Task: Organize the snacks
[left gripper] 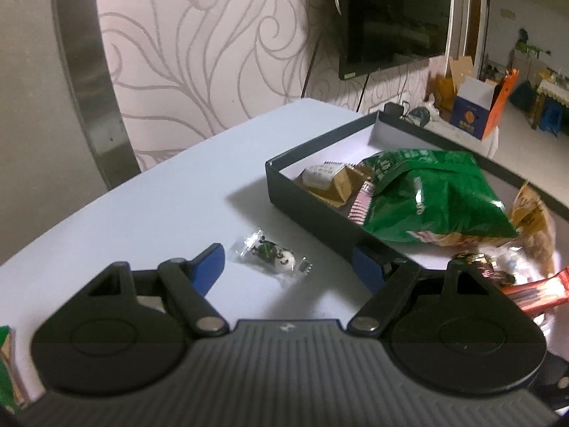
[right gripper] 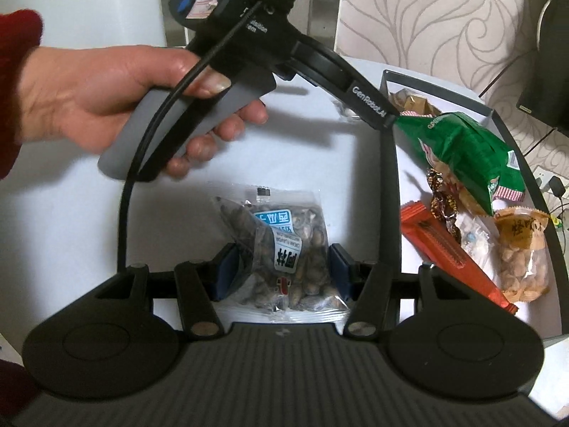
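Note:
A dark shallow box (left gripper: 306,210) on the white table holds a green snack bag (left gripper: 430,195), tan wrapped cakes (left gripper: 327,181), an orange pack (right gripper: 451,249) and a bag of nuts (right gripper: 522,259). My left gripper (left gripper: 288,267) is open above the table, with a small clear-wrapped candy (left gripper: 274,254) lying between its blue fingertips. My right gripper (right gripper: 281,274) straddles a clear bag of seeds (right gripper: 281,249) that lies on the table beside the box; the pads sit at the bag's sides. The left gripper's body (right gripper: 249,32) and the hand holding it show in the right wrist view.
A patterned wall and a dark TV (left gripper: 394,14) stand behind the table. Cardboard boxes (left gripper: 476,106) sit on the floor at the far right. A green packet edge (left gripper: 7,366) shows at the left rim. A black cable (right gripper: 142,178) hangs from the left gripper.

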`<action>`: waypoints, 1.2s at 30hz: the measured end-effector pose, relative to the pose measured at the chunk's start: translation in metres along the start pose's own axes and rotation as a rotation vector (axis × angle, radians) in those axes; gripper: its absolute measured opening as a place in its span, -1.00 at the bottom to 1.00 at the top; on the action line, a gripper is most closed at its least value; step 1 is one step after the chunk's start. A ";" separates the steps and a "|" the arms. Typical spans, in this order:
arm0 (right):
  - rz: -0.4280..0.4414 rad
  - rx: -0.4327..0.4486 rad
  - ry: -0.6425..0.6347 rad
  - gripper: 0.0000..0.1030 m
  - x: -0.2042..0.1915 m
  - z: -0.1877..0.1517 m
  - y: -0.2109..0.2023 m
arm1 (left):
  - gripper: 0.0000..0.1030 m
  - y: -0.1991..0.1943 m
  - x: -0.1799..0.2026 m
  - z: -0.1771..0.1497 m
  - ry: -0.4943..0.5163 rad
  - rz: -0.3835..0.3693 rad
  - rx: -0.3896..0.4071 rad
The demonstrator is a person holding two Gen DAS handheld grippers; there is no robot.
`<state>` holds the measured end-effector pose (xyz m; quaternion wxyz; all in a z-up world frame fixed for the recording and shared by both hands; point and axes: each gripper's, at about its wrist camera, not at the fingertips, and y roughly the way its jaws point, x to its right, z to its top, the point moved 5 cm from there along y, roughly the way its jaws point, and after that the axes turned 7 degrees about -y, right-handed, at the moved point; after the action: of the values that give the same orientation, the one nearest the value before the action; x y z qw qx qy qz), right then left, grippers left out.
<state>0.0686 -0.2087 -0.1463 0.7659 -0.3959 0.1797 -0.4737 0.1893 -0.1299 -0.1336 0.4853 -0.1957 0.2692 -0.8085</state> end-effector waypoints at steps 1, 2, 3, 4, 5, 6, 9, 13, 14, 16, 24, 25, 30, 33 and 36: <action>-0.001 -0.001 0.005 0.19 0.001 -0.001 -0.001 | 0.43 0.003 0.000 0.000 0.005 -0.004 -0.001; -0.001 -0.002 0.009 0.19 -0.001 0.000 -0.001 | 0.18 0.007 0.001 -0.001 0.003 -0.024 -0.015; 0.001 -0.002 0.012 0.19 -0.001 -0.001 -0.002 | -0.07 0.009 0.000 -0.003 -0.001 -0.036 -0.026; 0.001 0.000 0.013 0.19 -0.003 -0.002 -0.004 | -0.13 0.011 0.001 -0.004 -0.002 -0.039 -0.034; 0.001 0.000 0.011 0.19 -0.002 -0.002 -0.004 | -0.23 0.011 0.002 -0.005 0.003 -0.030 -0.020; 0.000 0.001 0.008 0.19 -0.002 -0.002 -0.005 | -0.44 0.010 0.003 -0.006 -0.001 -0.034 -0.013; -0.001 0.005 0.002 0.19 -0.005 -0.004 -0.008 | -0.64 0.007 0.004 -0.007 -0.017 -0.037 -0.007; 0.001 0.006 -0.002 0.19 -0.007 -0.005 -0.010 | -0.69 0.003 0.002 -0.011 -0.019 -0.019 0.005; 0.001 0.006 -0.001 0.19 -0.004 -0.004 -0.006 | -0.69 0.001 0.001 -0.012 -0.025 -0.018 0.005; 0.002 0.006 0.001 0.19 -0.005 -0.004 -0.007 | -0.69 -0.003 -0.002 -0.015 -0.043 -0.022 -0.001; -0.009 0.007 0.023 0.18 -0.001 0.000 -0.001 | -0.69 -0.038 -0.016 -0.039 -0.092 0.013 -0.023; -0.013 0.007 0.026 0.18 -0.001 0.001 -0.001 | -0.69 -0.044 -0.018 -0.044 -0.095 0.015 -0.025; -0.020 0.008 0.077 0.17 0.001 0.003 0.000 | -0.69 -0.072 -0.022 -0.066 -0.108 0.037 -0.031; -0.021 0.007 0.103 0.17 -0.001 0.003 0.001 | -0.69 -0.084 -0.025 -0.074 -0.130 0.056 -0.038; -0.018 0.012 0.119 0.17 -0.006 0.006 -0.001 | -0.69 -0.094 -0.030 -0.081 -0.167 0.066 -0.042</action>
<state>0.0694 -0.2014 -0.1429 0.7519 -0.3640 0.2183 -0.5045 0.0921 -0.0473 -0.1397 0.5282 -0.2638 0.2510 -0.7671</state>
